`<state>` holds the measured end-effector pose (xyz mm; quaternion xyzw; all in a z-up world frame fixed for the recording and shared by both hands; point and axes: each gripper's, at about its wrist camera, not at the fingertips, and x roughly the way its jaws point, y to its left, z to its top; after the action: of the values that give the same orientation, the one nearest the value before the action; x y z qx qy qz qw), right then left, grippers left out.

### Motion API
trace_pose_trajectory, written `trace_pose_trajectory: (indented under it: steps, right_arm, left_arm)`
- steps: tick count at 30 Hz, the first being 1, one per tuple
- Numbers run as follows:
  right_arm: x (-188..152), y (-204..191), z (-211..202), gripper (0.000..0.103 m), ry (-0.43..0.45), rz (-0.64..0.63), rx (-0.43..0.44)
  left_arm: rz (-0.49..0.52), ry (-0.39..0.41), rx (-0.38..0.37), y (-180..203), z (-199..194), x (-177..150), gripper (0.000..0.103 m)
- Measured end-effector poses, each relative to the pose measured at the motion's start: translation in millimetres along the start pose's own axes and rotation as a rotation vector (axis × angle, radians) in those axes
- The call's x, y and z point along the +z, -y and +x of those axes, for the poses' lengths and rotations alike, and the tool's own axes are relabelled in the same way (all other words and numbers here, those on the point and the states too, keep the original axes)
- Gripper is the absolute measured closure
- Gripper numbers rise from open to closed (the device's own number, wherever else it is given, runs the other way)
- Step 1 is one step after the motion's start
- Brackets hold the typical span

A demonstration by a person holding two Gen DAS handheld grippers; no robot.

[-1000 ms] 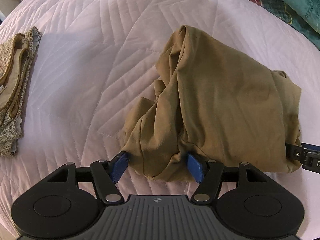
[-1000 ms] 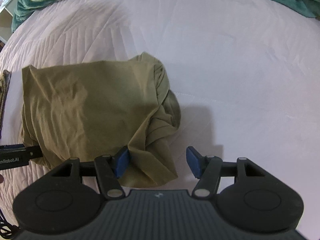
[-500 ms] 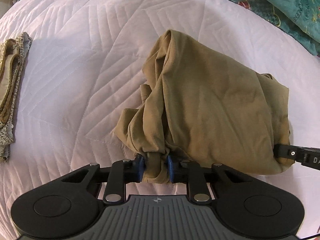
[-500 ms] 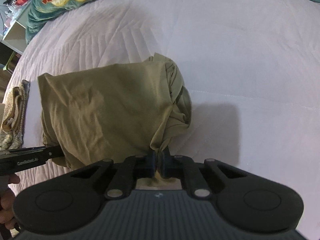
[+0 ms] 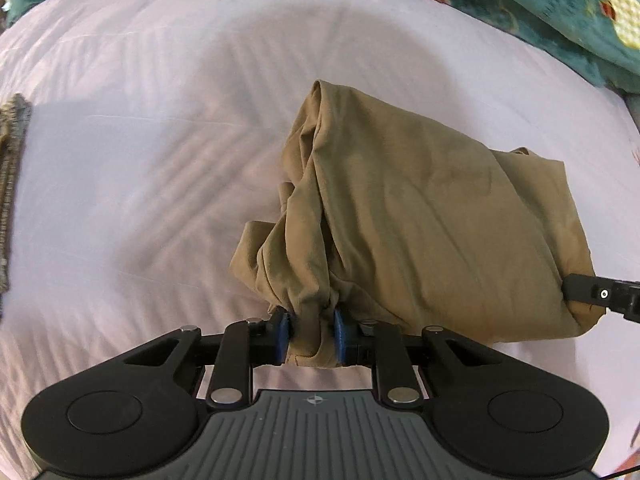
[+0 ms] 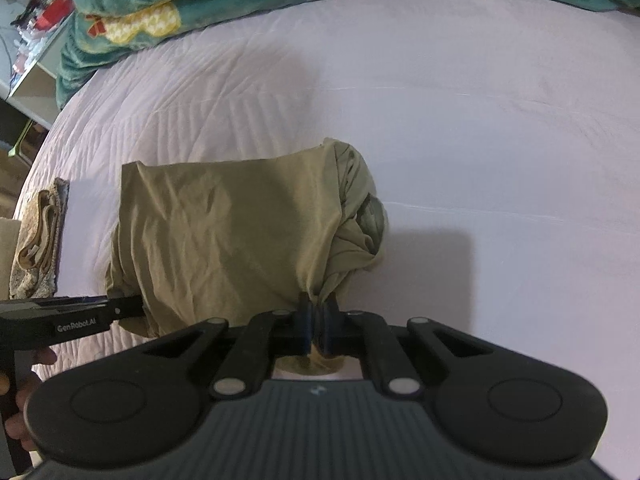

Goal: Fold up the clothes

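Left gripper [image 5: 309, 334] clamped on bunched corner of tan garment [image 5: 420, 232]; right gripper [image 6: 316, 326] pinching opposite corner. Garment spreads toward 12 o'clock from both, on pale quilted bed [image 5: 160, 120].

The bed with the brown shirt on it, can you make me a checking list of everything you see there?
Surface: pale quilted bedspread, mostly bare.
Job's things: tan garment, bunched and loosely folded, its near edge pinched at two corners.
Clutter: patterned folded garment lying apart at the bed's left edge.
Grippers: left gripper shut on a gathered corner of the tan garment; right gripper shut on the other corner.
Cables: nothing seen.
Surroundings: teal printed blanket along the far side; a shelf with small items beyond the bed, too blurred to identify.
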<state>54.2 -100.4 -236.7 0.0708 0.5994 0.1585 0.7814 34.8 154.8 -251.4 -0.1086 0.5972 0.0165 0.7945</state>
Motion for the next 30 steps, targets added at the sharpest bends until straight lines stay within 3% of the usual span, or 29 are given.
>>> trace_pose_trajectory:
  steps: [12, 17, 20, 24, 30]
  right_arm:
    - [-40, 69, -33, 0.097, 0.027, 0.092, -0.065]
    - [-45, 82, -34, 0.096, 0.034, 0.118, -0.071]
    - [-44, 77, -32, 0.090, 0.043, 0.110, -0.114]
    - [-44, 77, -41, 0.068, 0.075, 0.139, -0.139]
    - [-48, 70, -68, 0.064, 0.116, 0.162, -0.137]
  left_arm:
    - [0.119, -0.039, -0.047, 85, 7, -22, 0.081]
    - [0.150, -0.049, -0.023, 103, 9, -26, 0.076]
    - [0.155, -0.056, 0.014, 104, 5, -29, 0.066]
    - [0.168, -0.051, 0.056, 102, -11, -25, 0.057]
    - [0.172, -0.031, 0.074, 90, -51, -24, 0.051]
